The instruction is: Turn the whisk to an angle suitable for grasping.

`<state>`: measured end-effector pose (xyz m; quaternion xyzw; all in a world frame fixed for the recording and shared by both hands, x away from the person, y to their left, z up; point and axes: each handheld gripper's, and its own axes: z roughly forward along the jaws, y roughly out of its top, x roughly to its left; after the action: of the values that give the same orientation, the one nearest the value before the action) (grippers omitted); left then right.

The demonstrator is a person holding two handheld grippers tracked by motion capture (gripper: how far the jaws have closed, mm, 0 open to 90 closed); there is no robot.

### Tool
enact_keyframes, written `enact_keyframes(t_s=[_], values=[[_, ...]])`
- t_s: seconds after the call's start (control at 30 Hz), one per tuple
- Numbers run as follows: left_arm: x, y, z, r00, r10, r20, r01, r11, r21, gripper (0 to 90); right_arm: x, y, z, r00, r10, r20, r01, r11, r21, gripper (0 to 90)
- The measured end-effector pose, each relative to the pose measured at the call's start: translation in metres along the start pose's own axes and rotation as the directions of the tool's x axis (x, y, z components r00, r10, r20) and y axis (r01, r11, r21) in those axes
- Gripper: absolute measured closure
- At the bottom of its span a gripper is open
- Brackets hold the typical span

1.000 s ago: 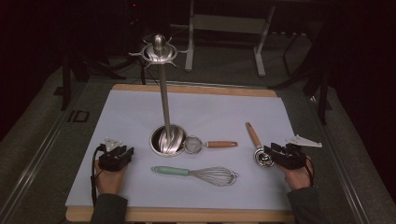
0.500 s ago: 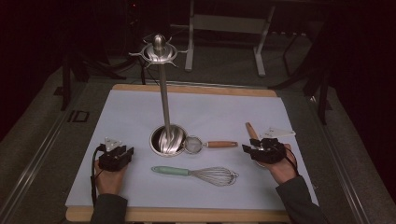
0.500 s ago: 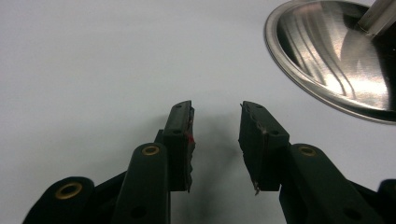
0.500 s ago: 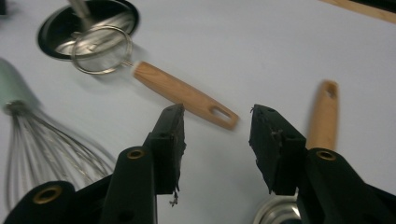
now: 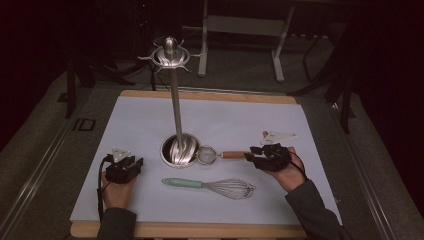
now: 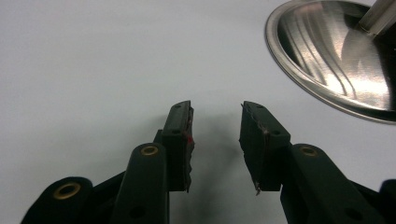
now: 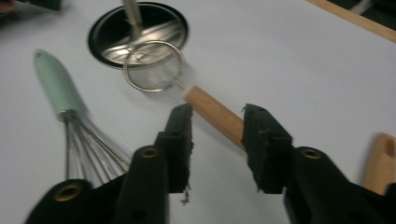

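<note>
While the left gripper rests open on the mat, the right gripper straddles the strainer's wooden handle. Its jaws have just been closing, not yet pinching.

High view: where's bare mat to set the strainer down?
Free: far strip of the mat behind the stand base, and the left side past it. Crowded: near centre, with the strainer and whisk.
</note>
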<state>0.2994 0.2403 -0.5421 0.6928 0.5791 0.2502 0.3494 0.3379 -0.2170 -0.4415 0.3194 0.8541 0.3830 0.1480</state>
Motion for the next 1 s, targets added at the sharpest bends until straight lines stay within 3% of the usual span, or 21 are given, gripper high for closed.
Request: enact_keyframes(t_s=[0.3, 0.57, 1.0], values=[[0.000, 0.000, 0.000, 1.0000, 0.001, -0.003, -0.001, 1.0000, -0.004, 63.7, 0.015, 0.018, 0.014, 0.9956, -0.040, -0.085, 0.041, 0.999, 0.012, 65.5], [0.000, 0.000, 0.000, 1.0000, -0.005, -0.002, 0.005, 1.0000, -0.004, 63.2, 0.025, 0.029, 0.022, 0.9912, -0.069, -0.113, 0.073, 0.997, 0.027, 63.9], [0.000, 0.000, 0.000, 1.0000, -0.005, -0.002, 0.005, 1.0000, 0.002, 62.8, 0.048, 0.044, 0.043, 0.9746, -0.138, -0.176, 0.151, 0.986, 0.065, 61.6]])
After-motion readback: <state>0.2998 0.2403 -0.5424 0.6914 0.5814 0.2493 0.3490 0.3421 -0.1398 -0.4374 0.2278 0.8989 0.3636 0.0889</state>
